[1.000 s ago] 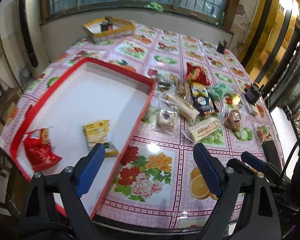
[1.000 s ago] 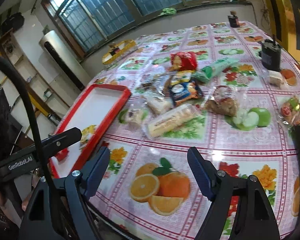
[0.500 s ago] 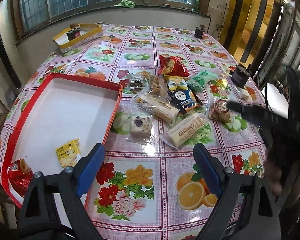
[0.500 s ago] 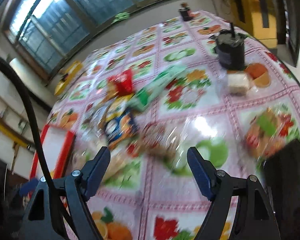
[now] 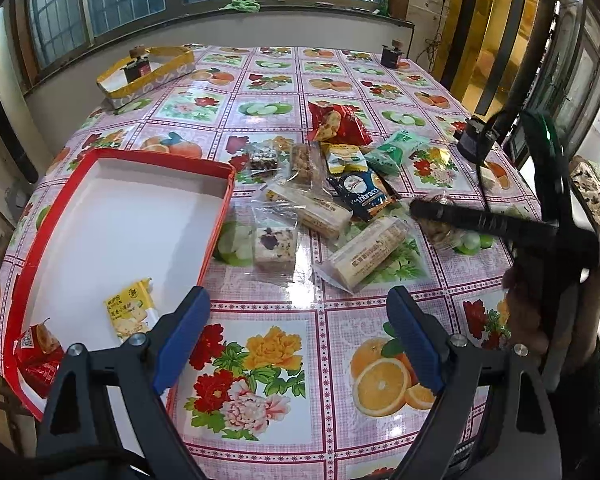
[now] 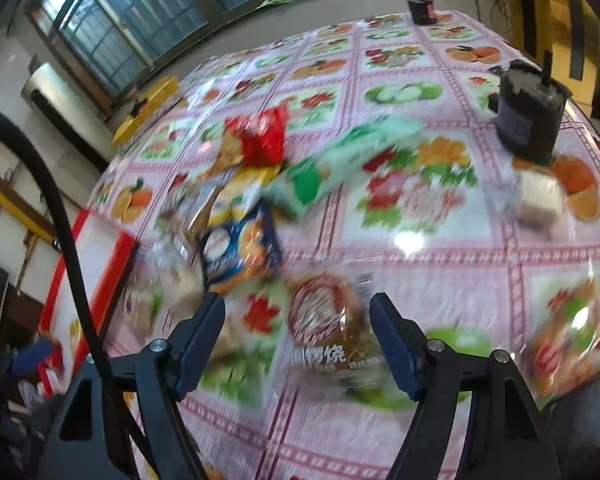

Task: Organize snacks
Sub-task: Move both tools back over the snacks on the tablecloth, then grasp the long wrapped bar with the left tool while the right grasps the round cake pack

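A red tray (image 5: 220,216) with a white floor lies on the left and holds a yellow packet (image 5: 130,314) and a red packet (image 5: 36,354). Right of it is a pile of several snacks, among them a long biscuit pack (image 5: 368,256), a blue packet (image 5: 364,196) and a red bag (image 5: 336,124). My left gripper (image 5: 298,340) hovers open and empty over the tablecloth near the front edge. My right gripper (image 6: 298,340) is closing around a clear-wrapped brown pastry (image 6: 328,332) that lies between its jaws, with gaps at both pads. One of its fingers (image 5: 452,214) shows above that pastry.
A yellow-rimmed box (image 5: 148,68) sits at the far left corner. A black device (image 6: 528,120) stands right of the pile, with a wrapped white cake (image 6: 540,196) in front of it. Another packet (image 6: 560,344) lies at the right edge. A small dark jar (image 5: 392,54) stands far back.
My right gripper swung right and dropped from the table's front to the brown pastry, its jaws narrowing slightly. My left gripper shifted a little and rolled; the right arm now crosses its view.
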Available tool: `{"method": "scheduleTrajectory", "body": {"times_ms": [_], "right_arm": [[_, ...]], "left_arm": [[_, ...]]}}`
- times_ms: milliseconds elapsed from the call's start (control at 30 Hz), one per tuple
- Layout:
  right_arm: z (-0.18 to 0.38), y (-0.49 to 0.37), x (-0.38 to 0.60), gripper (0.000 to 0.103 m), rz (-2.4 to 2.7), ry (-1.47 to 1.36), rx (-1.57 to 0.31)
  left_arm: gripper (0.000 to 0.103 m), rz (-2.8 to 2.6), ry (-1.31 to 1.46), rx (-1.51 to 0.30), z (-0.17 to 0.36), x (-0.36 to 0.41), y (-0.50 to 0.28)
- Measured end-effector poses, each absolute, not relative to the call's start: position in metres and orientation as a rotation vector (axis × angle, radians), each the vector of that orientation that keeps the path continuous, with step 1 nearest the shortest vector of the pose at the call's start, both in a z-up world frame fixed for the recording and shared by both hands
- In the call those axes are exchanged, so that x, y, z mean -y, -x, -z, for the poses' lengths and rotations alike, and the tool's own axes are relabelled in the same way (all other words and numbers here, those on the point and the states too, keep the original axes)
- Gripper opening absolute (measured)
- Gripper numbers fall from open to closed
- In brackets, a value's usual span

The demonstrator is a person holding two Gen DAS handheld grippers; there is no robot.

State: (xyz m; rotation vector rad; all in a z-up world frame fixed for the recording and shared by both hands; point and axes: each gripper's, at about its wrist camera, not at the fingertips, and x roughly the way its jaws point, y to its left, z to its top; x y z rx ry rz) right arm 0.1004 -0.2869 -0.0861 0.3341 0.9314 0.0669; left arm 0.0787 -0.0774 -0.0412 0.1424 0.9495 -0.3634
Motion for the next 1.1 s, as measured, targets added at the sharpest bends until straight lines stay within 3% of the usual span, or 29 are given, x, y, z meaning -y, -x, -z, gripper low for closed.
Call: {"method": "scheduleTrajectory", "body": {"times_ms": [100,167,267,467,600,667,700,733,833,1100], "right_arm": [[0.087,-0.1,0.278,0.068,-0.005,-0.282,-0.925],[0.087,-0.103,0.279,0.046,0.038,-0.271,-0.922],[0.087,-0.099,0.285,0.038,0.065,-0.298,-0.908],[0.087,-0.071,0.291,0.036,0.067,-0.385,-0.863],[0.085,-0.065,0.299,0.036,0.103,-0.425,-0.82],[0.084,-0.064,0.3,0.036,0.119,-0.431,-0.808],[0.083,-0.064,0.299,0.036,0.121,-0.425,-0.802],[0.083,-0.064,0.298,0.036,0.117,-0.417,-0.8],[0.079,-0.061,0.292,0.036,0.103,-0.387,-0.78],[0.078,-0.061,0.29,0.036,0.071,-0.376,-0.771]], "left_arm": [[0.09,0.376,-0.152,-0.95,0.042,0.082,-0.08],[0.09,0.393,-0.154,-0.948,0.041,0.086,-0.082],[0.09,0.428,-0.187,-0.968,0.046,0.097,-0.088],[0.09,0.488,-0.293,-0.991,0.062,0.136,-0.105],[0.081,0.505,-0.363,-1.005,0.077,0.163,-0.12],[0.075,0.524,-0.389,-1.016,0.087,0.171,-0.125],[0.067,0.52,-0.4,-1.043,0.094,0.174,-0.128],[0.051,0.511,-0.4,-1.069,0.099,0.174,-0.13],[0.041,0.507,-0.33,-1.127,0.107,0.165,-0.125],[0.041,0.475,-0.295,-1.101,0.107,0.162,-0.117]]}}
